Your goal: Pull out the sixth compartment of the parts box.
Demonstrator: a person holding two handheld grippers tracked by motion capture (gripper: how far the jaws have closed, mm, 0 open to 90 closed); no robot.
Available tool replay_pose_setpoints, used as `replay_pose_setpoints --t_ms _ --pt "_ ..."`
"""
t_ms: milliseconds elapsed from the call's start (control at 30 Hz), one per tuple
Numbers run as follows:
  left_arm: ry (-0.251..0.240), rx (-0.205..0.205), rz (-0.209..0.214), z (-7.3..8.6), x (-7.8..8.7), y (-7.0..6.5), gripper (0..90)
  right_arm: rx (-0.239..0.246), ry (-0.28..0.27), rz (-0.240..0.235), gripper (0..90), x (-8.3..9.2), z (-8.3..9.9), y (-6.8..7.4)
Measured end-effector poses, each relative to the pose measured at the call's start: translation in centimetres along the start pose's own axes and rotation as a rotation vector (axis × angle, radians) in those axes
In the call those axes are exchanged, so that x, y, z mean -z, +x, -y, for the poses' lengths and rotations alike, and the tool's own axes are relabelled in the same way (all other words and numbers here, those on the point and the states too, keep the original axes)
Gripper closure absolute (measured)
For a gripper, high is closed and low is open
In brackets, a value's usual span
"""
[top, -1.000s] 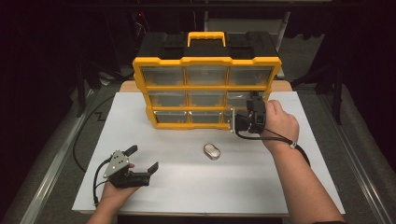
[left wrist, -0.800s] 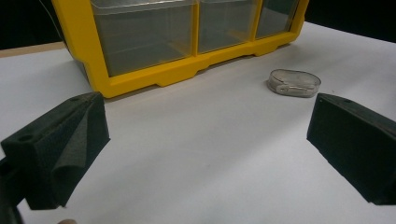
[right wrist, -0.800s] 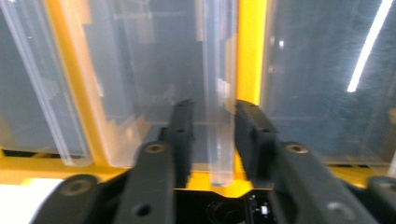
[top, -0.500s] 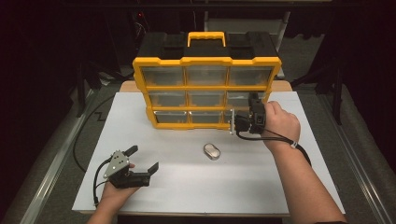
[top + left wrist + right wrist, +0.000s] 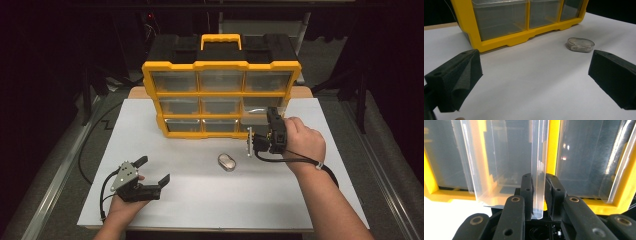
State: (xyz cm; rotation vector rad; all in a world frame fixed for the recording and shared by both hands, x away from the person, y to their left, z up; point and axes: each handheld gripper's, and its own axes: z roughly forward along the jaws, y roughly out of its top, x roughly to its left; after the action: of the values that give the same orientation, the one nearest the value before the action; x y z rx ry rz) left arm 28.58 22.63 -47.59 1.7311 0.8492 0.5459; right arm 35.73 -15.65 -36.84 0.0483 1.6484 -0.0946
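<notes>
Clear plastic drawer (image 5: 251, 136) of the bottom right bay of the yellow-framed organiser cabinet (image 5: 220, 92) sits pulled partway out toward the tabletop's near side. High view: right gripper (image 5: 256, 142) at the drawer's front lip; white tabletop (image 5: 200, 200) bare in front of it. Small oval clear-lidded case (image 5: 227, 161) lies just left of that gripper, apart from it. Left gripper (image 5: 152, 170) rests low near the left front edge, well apart from cabinet and case.

Left gripper view: jaws spread wide with nothing between them; oval case ahead to the right, cabinet base edge beyond.

Right gripper view: jaws, just closed further, clamp the drawer's thin clear front wall (image 5: 538, 170) near its lower edge; yellow frame dividers either side.
</notes>
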Motion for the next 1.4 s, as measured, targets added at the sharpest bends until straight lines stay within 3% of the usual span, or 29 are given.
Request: replay_pose_setpoints --t_ms 267,300,767,1400 --pt "-0.003 0.006 0.001 0.0 0.0 0.0 0.2 -0.017 -0.017 -0.003 78.5 1.7 0.4 0.4" --pt "-0.004 0.007 0.0 0.0 -0.1 0.0 0.2 0.0 -0.023 0.001 78.4 1.9 0.4 0.3" --pt "-0.003 0.008 0.001 0.1 0.0 0.0 0.2 -0.005 -0.037 0.002 78.5 4.1 0.8 0.4" --pt "-0.007 0.012 0.005 0.1 0.0 0.0 0.2 -0.008 -0.049 0.015 77.8 5.3 1.1 1.3"
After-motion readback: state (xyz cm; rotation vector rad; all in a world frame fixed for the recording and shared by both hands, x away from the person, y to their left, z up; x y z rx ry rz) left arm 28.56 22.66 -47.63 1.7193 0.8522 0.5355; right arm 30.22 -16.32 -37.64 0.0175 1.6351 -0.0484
